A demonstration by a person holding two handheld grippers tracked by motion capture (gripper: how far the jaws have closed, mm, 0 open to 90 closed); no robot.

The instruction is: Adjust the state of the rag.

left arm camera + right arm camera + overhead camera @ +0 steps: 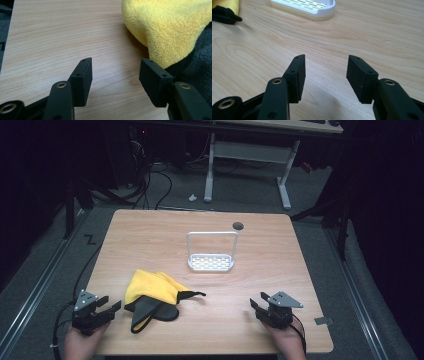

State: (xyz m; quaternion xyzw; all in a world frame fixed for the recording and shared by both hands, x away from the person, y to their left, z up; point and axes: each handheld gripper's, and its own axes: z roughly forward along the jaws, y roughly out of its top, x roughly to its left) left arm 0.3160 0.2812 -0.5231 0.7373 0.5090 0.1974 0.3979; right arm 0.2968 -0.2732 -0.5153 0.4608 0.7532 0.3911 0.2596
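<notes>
High view overhead, claw views low, sharing table (280, 260)

No readable text, labels, brands or nos. anywhere in the high view or either gripper view. Only sign-like mark: a small black zigzag, "Z"-like, on the grey floor (50, 245) left of the table; can't tell if it's a letter or just tape.
</notes>
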